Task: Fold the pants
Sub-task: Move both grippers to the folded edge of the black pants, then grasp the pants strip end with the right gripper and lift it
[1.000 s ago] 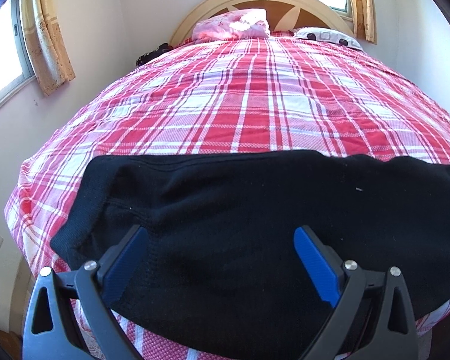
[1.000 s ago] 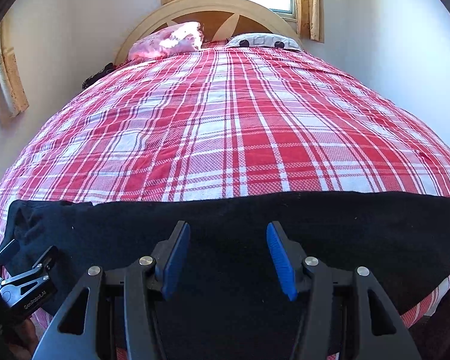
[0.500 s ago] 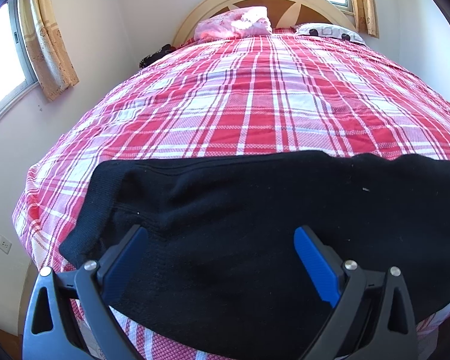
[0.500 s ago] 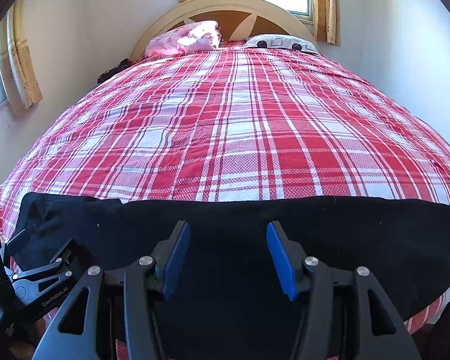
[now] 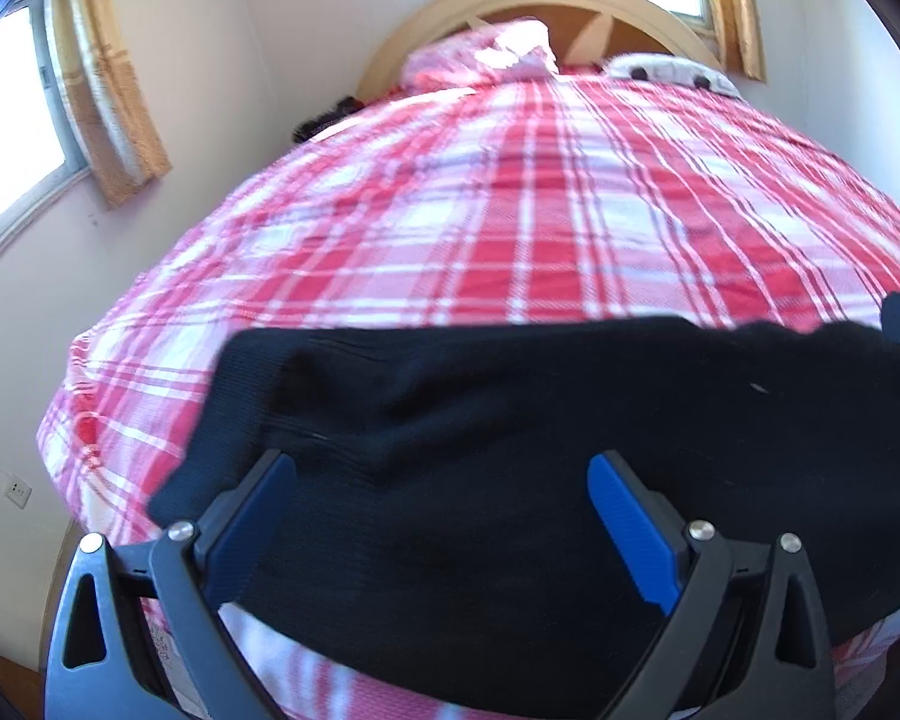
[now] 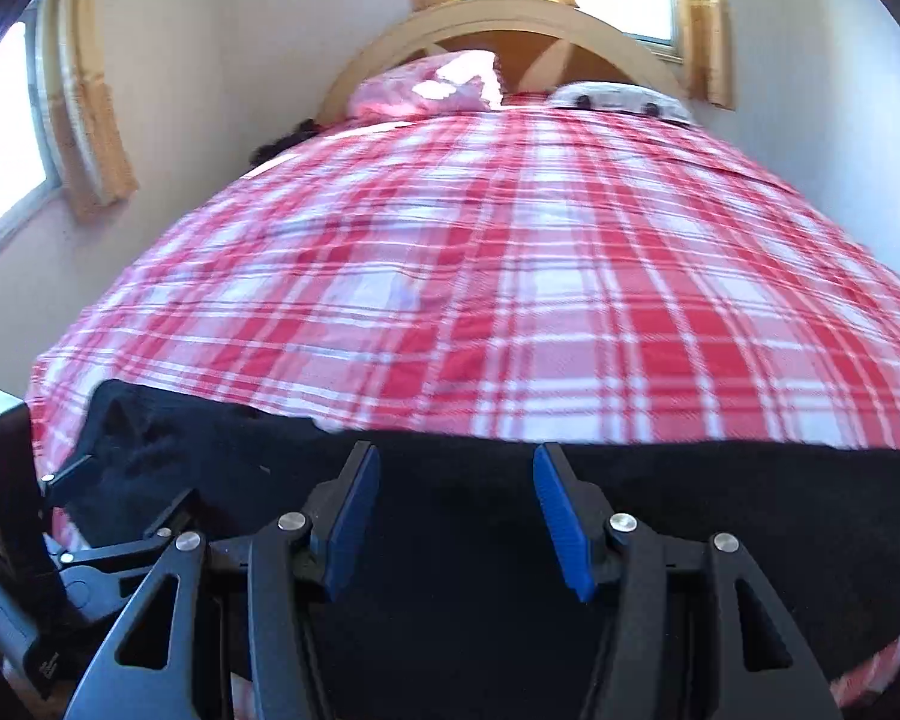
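Black knit pants [image 5: 510, 450] lie flat across the lower frame on the plaid bed [image 5: 510, 228]; the left gripper [image 5: 438, 510] hovers above them, fingers apart. Soft, limp, light cloth, best pinched at the ribbed edge lower left. In the right view, the right gripper [image 6: 456, 510] hangs likewise, fingers apart, holding nothing. No containers visible.

A home bedroom: a bed [image 6: 510, 276] with plaid cover, arched wooden headboard [image 6: 510, 15], pillows [image 6: 432, 87], curtained windows [image 5: 12, 120].
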A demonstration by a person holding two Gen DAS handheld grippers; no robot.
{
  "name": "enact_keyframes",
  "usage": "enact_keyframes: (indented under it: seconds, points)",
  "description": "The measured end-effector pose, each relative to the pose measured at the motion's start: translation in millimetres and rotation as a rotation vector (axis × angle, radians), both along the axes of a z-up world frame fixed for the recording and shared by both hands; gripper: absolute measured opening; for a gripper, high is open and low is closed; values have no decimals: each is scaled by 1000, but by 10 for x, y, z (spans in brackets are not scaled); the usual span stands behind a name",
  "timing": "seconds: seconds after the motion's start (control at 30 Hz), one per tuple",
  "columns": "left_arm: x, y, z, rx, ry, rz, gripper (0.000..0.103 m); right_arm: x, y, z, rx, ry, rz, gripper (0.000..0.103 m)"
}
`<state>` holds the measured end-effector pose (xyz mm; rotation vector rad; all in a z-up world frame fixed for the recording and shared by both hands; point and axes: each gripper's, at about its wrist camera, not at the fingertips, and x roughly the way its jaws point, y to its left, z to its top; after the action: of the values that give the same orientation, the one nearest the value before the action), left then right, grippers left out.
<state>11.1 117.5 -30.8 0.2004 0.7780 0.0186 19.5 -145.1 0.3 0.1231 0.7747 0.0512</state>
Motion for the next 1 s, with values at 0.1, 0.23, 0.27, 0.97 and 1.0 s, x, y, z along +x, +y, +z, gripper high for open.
enact_keyframes:
  seconds: [0.1, 0.23, 0.27, 0.97, 1.0]
  points:
    - [49, 178, -42, 30, 6, 42, 101, 170, 35, -35, 88, -2, 110, 56]
    - [57, 374, -120, -6, 22, 73, 101, 349, 212, -116, 38, -8, 200, 56]
    - [44, 399, -132, -21, 22, 72, 101, 379, 277, -151, 1, -6, 207, 56]
    - [40, 440, -185, -63, 26, 70, 102, 697, 611, -570, 394, 386, 521, 58]
    - [45, 442, -187, -65, 27, 71, 102, 694, 650, -564, 398, 388, 542, 58]
